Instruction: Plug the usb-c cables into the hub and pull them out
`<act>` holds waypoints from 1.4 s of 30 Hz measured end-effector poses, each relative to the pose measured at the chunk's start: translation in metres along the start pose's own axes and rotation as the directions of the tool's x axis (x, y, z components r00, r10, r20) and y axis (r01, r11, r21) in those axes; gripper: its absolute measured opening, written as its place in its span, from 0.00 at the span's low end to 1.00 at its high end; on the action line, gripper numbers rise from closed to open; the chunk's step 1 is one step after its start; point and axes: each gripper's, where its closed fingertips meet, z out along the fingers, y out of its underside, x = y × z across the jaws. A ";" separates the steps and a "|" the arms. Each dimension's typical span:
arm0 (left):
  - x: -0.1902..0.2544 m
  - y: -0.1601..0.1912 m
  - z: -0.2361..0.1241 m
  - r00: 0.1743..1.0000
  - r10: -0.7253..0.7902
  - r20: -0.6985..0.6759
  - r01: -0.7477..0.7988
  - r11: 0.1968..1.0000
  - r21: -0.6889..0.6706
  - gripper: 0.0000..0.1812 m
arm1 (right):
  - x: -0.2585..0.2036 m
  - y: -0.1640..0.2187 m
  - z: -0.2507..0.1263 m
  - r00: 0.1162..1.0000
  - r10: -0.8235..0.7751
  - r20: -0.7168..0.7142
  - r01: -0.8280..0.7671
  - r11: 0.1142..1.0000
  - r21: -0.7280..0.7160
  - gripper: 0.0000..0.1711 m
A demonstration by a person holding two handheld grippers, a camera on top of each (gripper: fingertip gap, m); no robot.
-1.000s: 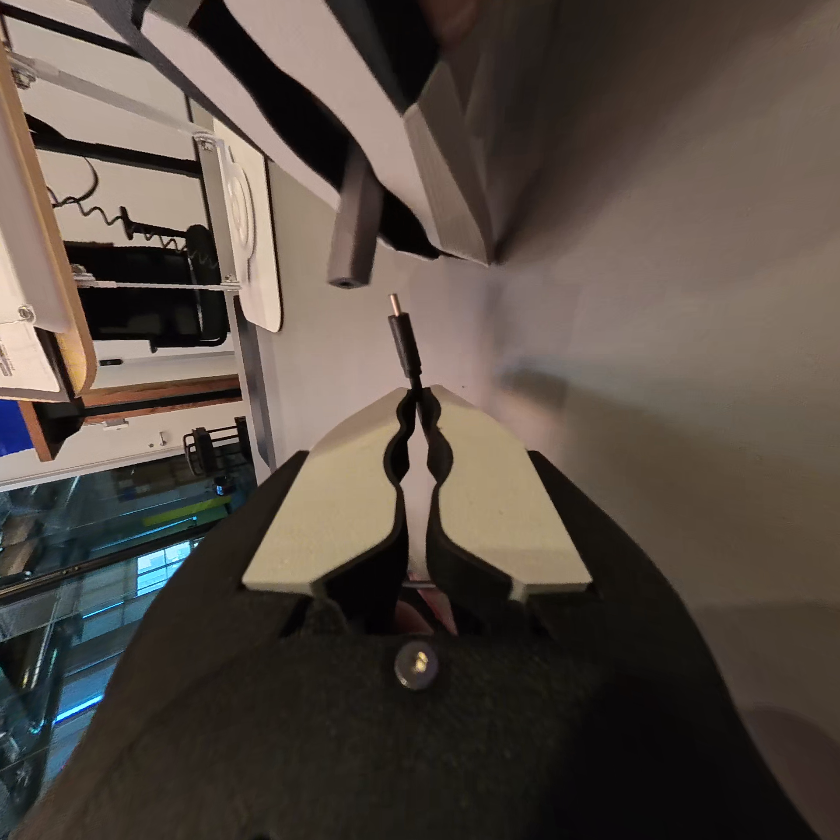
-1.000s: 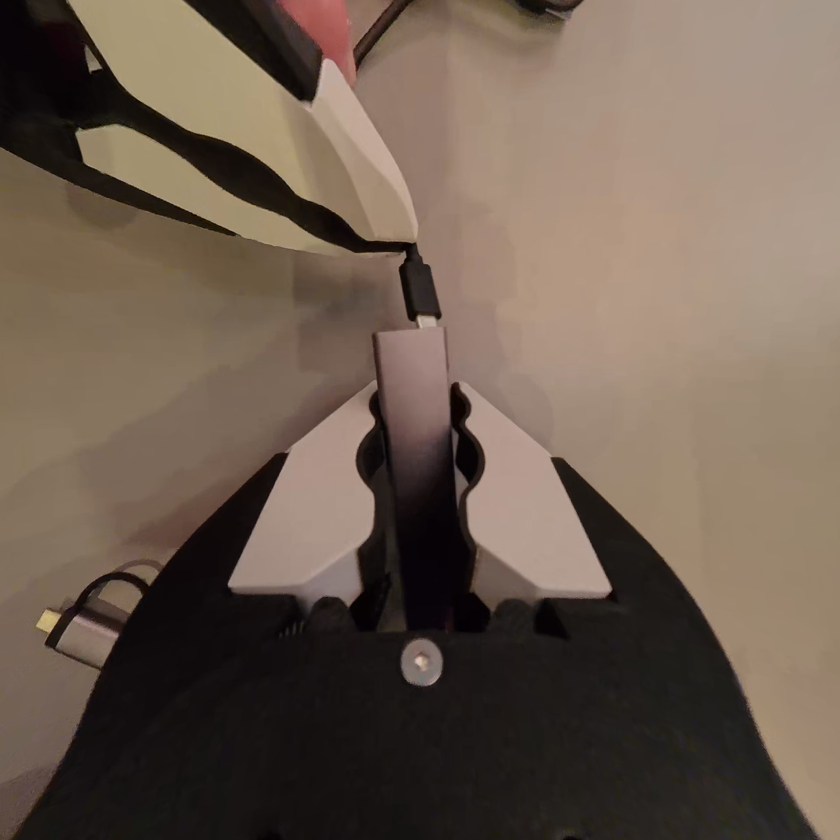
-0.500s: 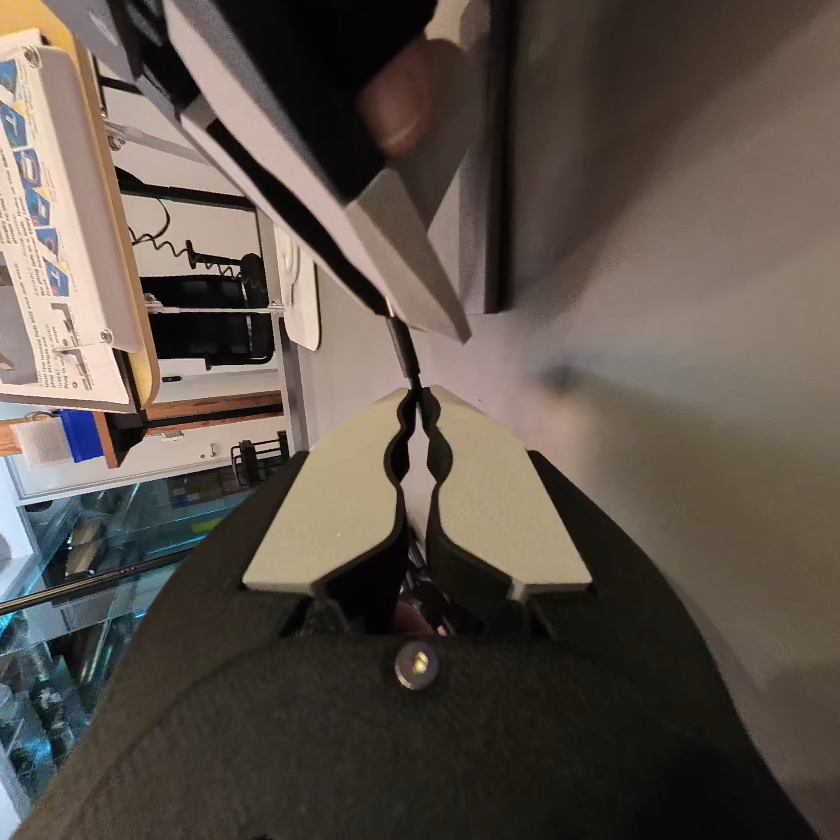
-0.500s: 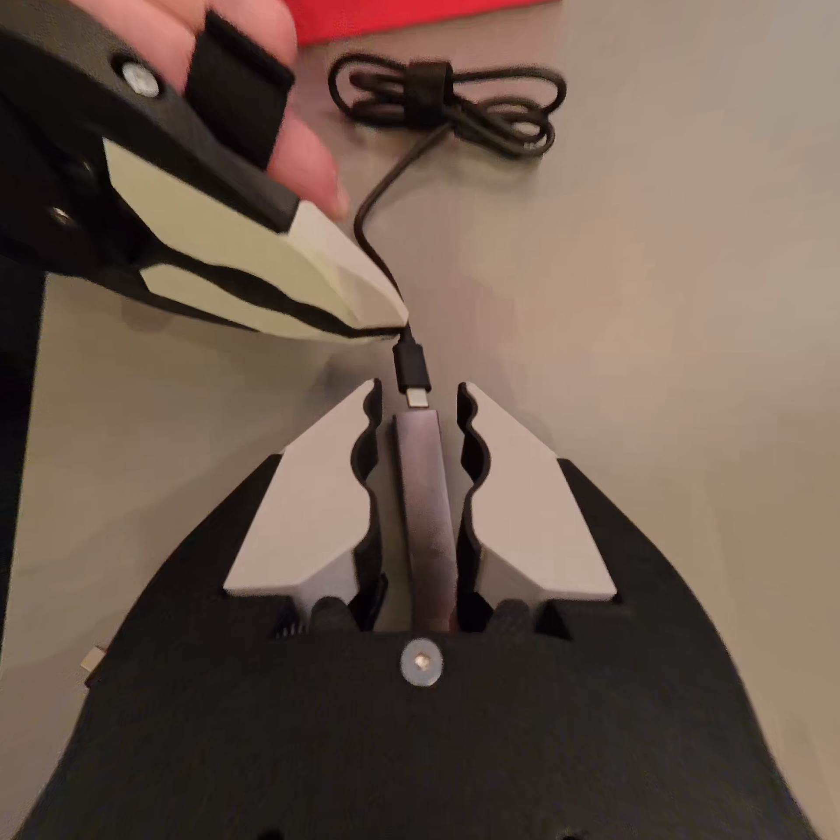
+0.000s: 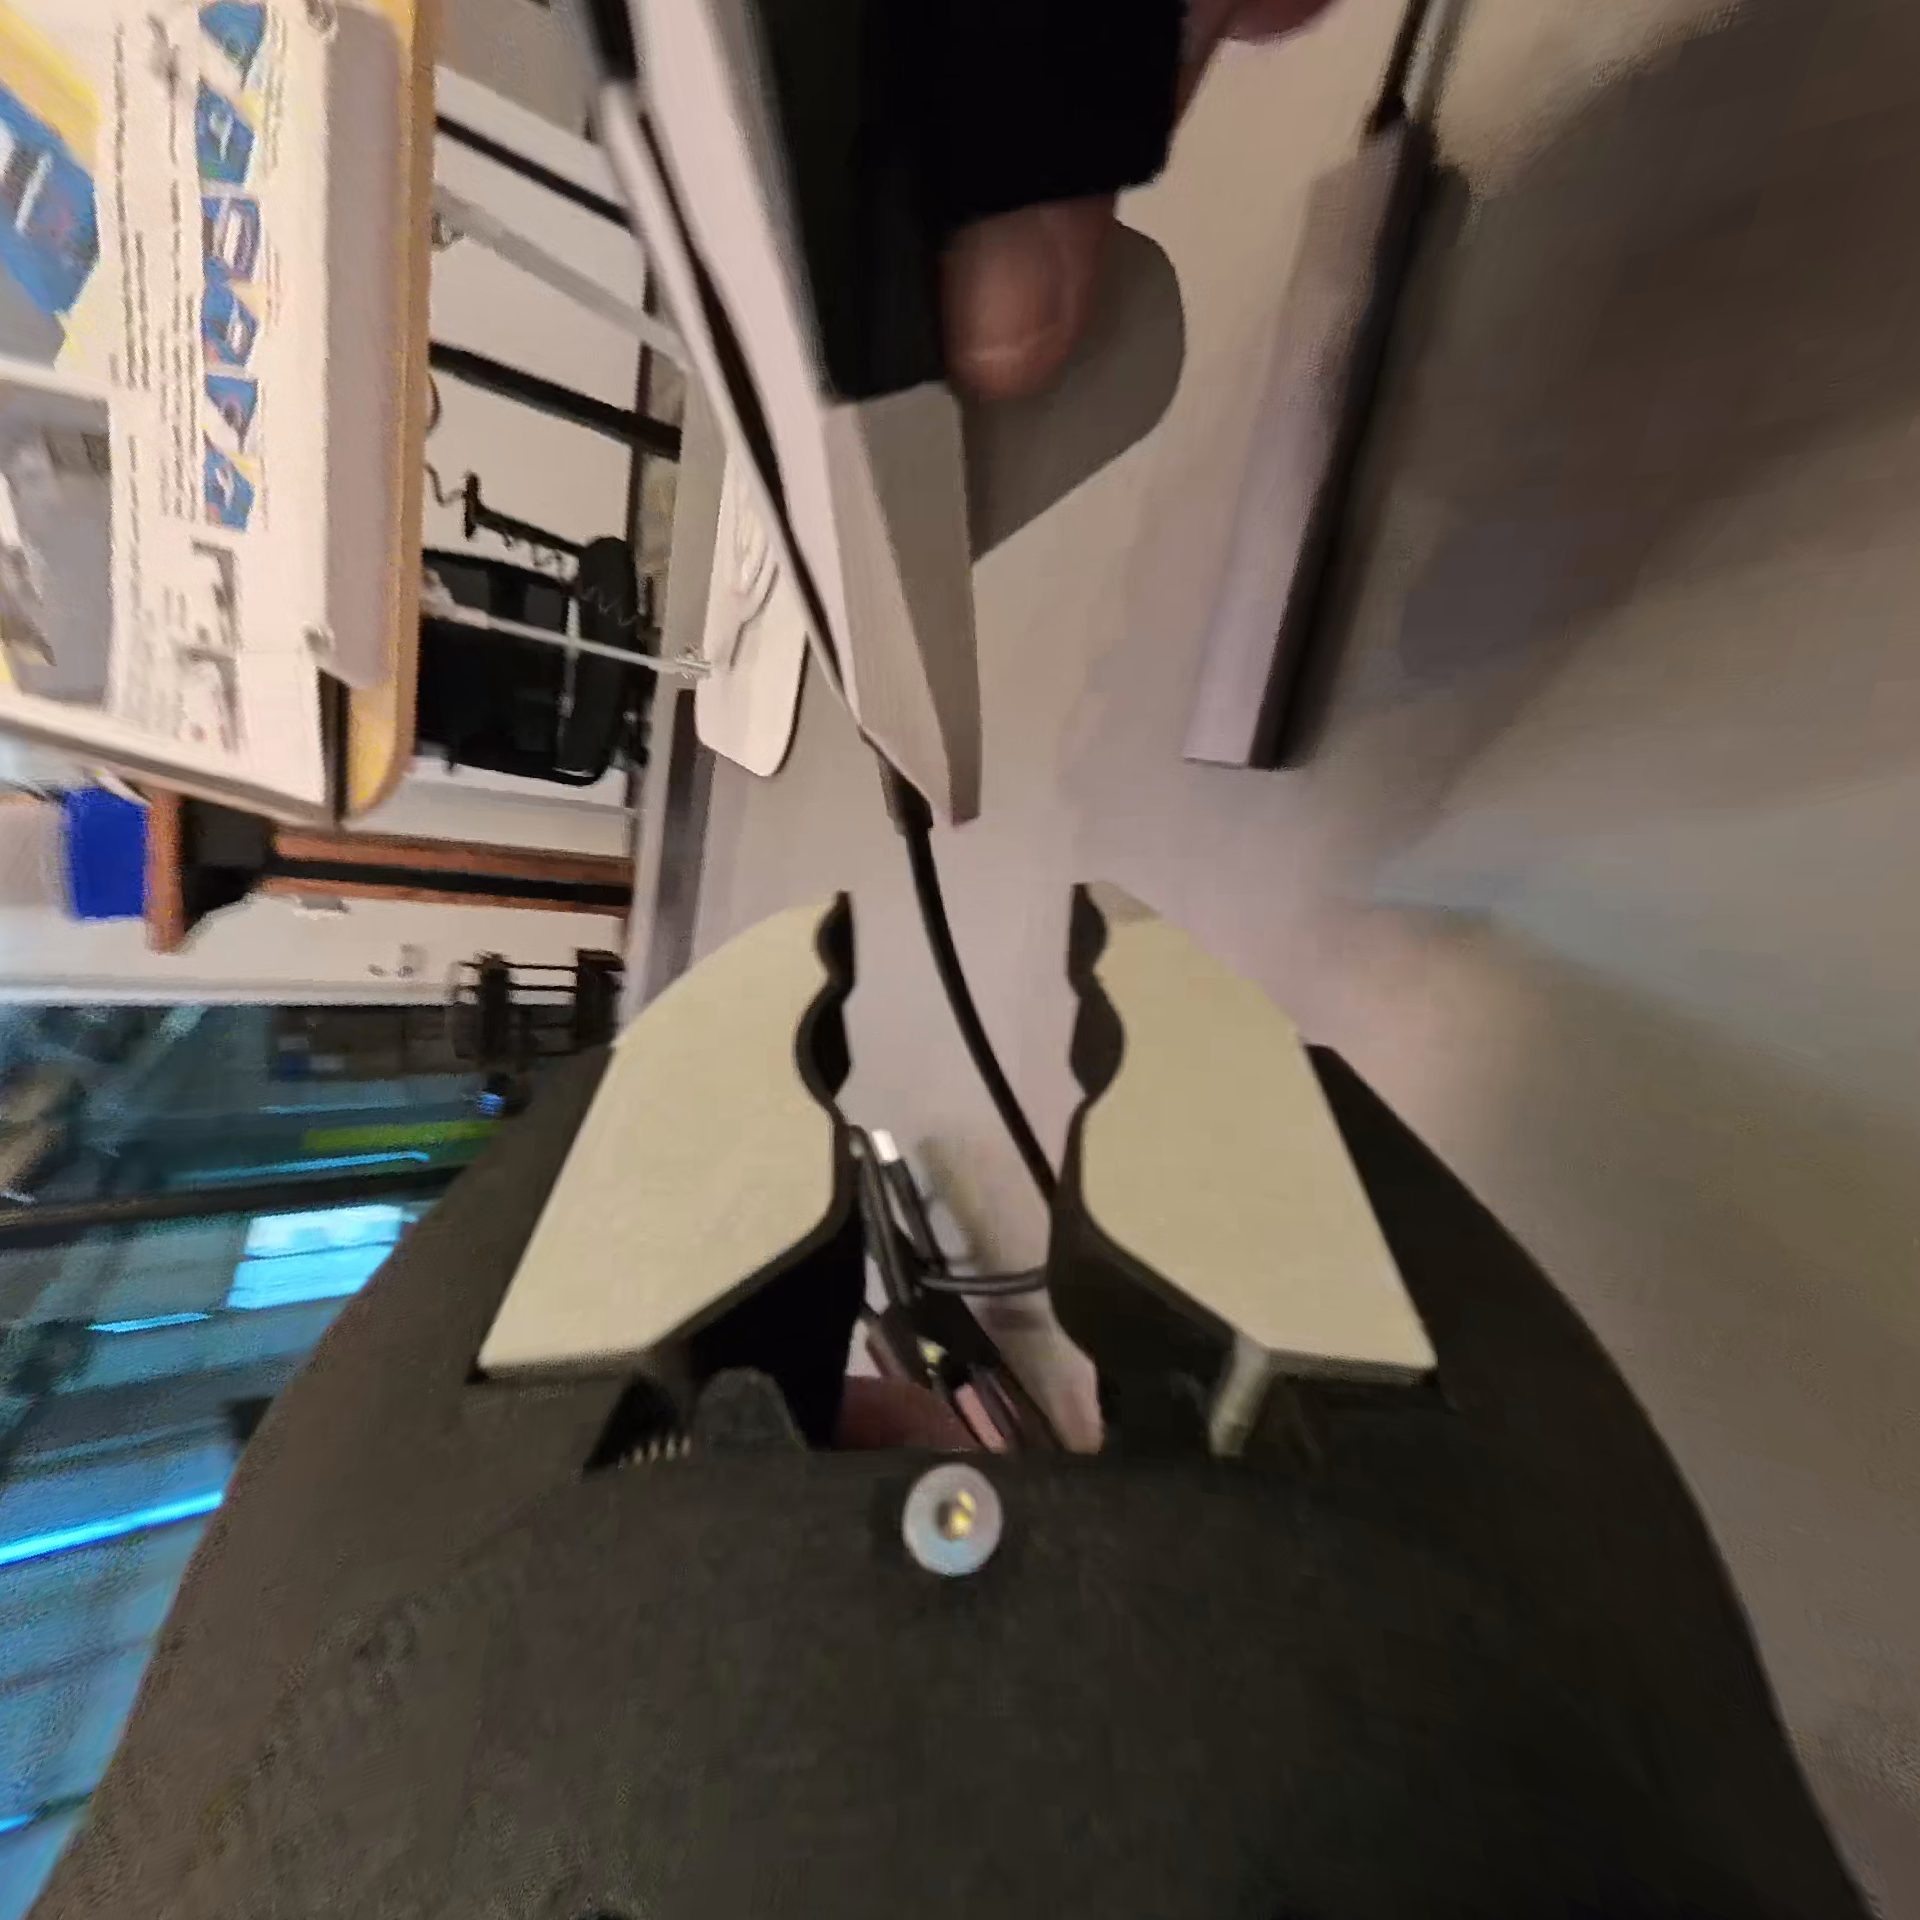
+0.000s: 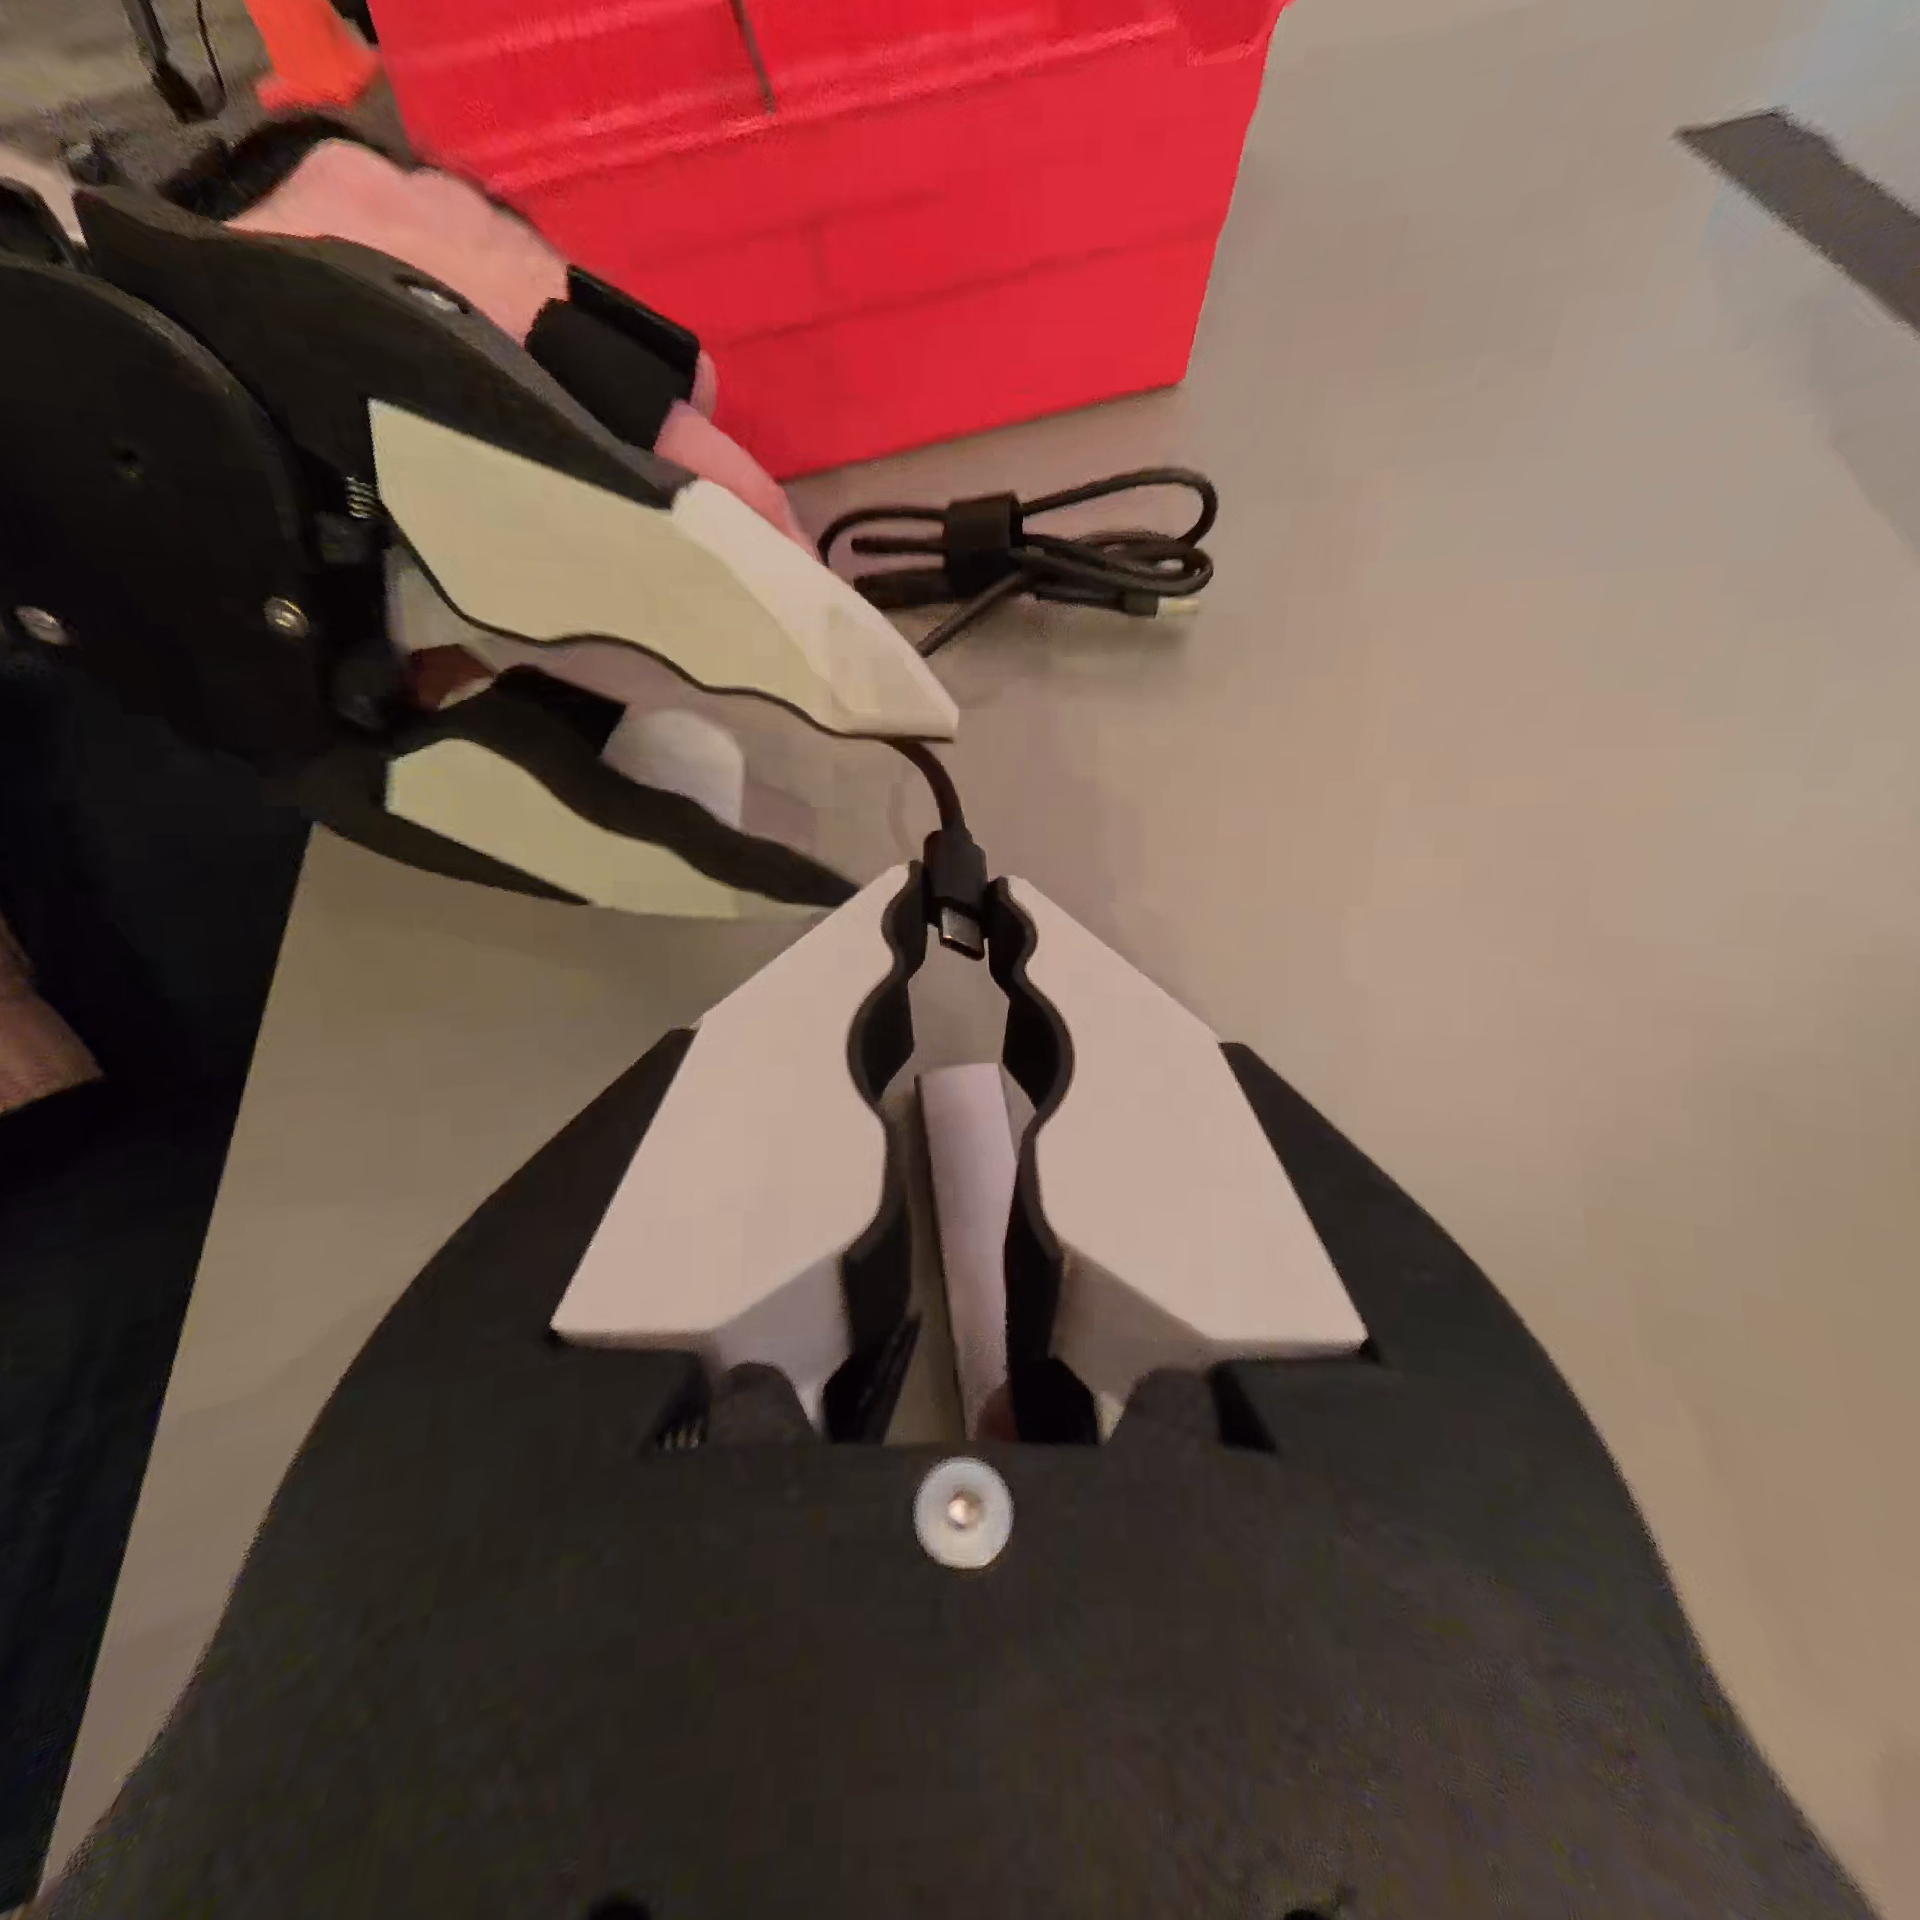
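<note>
At lower centre of the right wrist view, the right gripper (image 6: 956,914) points up the frame, its fingers clamped on the black plug (image 6: 954,883) of a cable (image 5: 961,997). From upper left the left gripper (image 6: 883,769) slants down toward it, fingers apart, cable running loose between. A grey hub (image 5: 1309,468) lies on the table (image 6: 1507,831), upper right of the left wrist view.

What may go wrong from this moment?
The right gripper pinches the usb-c plug only at its fingertips, so it may twist or slip. The hub lies free on the table, so it may slide under a push. The cable passes through the open left gripper and may snag.
</note>
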 end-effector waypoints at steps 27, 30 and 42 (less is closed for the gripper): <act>-0.069 -0.062 -0.050 -0.175 -0.436 -0.883 0.886 -0.461 0.053 0.32 | -0.033 -0.074 -0.044 0.996 -0.015 0.086 -0.007 0.968 0.252 0.02; -0.075 -0.059 -0.049 -0.165 -0.443 -0.881 0.876 -0.476 0.075 0.23 | -0.035 -0.076 -0.045 0.995 -0.010 0.099 -0.019 0.957 0.289 0.02; -0.083 -0.056 -0.051 -0.190 -0.496 -0.847 0.881 -0.467 0.075 0.01 | -0.028 -0.073 -0.051 0.999 -0.011 -0.037 0.023 0.945 0.327 0.07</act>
